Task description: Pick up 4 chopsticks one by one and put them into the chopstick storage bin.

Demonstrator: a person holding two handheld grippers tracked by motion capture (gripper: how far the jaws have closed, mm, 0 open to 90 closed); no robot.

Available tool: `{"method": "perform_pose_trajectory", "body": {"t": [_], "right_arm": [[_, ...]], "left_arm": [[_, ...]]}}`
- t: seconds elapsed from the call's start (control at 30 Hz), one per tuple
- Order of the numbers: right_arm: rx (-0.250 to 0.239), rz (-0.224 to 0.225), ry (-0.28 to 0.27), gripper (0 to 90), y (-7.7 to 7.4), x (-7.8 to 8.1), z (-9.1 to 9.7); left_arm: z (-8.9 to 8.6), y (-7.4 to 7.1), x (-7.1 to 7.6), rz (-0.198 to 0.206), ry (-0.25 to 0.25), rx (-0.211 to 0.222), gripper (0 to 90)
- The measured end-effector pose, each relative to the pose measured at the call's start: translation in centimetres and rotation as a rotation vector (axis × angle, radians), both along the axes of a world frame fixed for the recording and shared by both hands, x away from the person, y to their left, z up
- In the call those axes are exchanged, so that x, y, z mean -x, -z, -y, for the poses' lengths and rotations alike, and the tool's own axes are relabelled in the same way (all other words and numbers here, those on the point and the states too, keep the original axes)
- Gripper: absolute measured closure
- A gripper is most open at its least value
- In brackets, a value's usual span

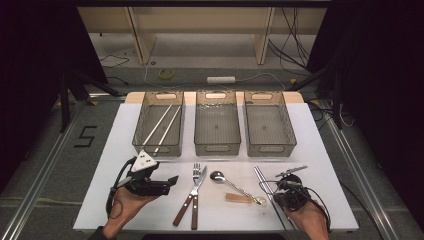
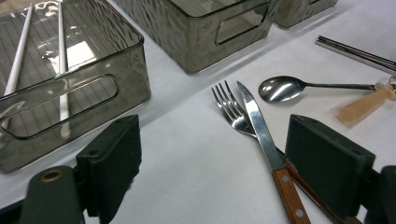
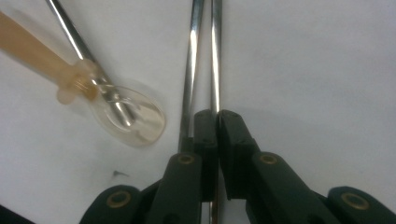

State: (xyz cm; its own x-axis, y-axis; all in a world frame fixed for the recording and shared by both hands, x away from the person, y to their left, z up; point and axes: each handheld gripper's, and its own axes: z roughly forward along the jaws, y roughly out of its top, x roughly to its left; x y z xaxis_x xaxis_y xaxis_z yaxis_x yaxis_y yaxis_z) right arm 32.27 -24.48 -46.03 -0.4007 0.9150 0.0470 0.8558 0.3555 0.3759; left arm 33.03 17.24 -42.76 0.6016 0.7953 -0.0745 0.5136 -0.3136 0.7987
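One metal chopstick [image 3: 215,56] pinched by right hand-held gripper [image 3: 217,116].

White table [image 1: 310,150] on grey floor [image 1: 55,165], wooden shelf frame [image 1: 200,30] far behind, cables [image 1: 295,45] far right, dark curtains [image 1: 35,45] flanked both sides.

Both grippers are black. The left gripper [image 1: 172,181] carries a grey three-cornered plate and looping black cable; the right gripper [image 3: 217,122] shows brass-ringed screw holes.

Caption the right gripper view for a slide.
Right gripper shut on one metal chopstick, its twin alongside, clear plastic spoon nearby.
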Motion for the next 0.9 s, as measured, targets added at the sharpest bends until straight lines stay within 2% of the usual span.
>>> {"method": "perform_pose_trajectory", "body": {"t": [0.33, 0.5, 0.67, 0.9], "right_arm": [[-0.043, 0.044, -0.010, 86.6, -1.1, -0.1, 1.2], [-0.067, 0.067, -0.041, 86.6, -2.0, -0.1, 1.5], [-0.083, 0.089, -0.105, 86.6, -3.1, 0.0, 0.9], [-0.097, 0.102, -0.220, 86.6, -4.4, 0.3, -1.4]], "left_arm": [[0.2, 0.0, 0.0, -0.002, 0.007, 0.009, 18.0], [0.6, 0.0, -0.1, -0.010, 0.038, 0.011, 18.1], [1.5, 0.0, -0.3, -0.017, 0.079, 0.009, 18.0], [3.8, -0.1, -0.7, -0.010, 0.182, -0.018, 17.8]]}}
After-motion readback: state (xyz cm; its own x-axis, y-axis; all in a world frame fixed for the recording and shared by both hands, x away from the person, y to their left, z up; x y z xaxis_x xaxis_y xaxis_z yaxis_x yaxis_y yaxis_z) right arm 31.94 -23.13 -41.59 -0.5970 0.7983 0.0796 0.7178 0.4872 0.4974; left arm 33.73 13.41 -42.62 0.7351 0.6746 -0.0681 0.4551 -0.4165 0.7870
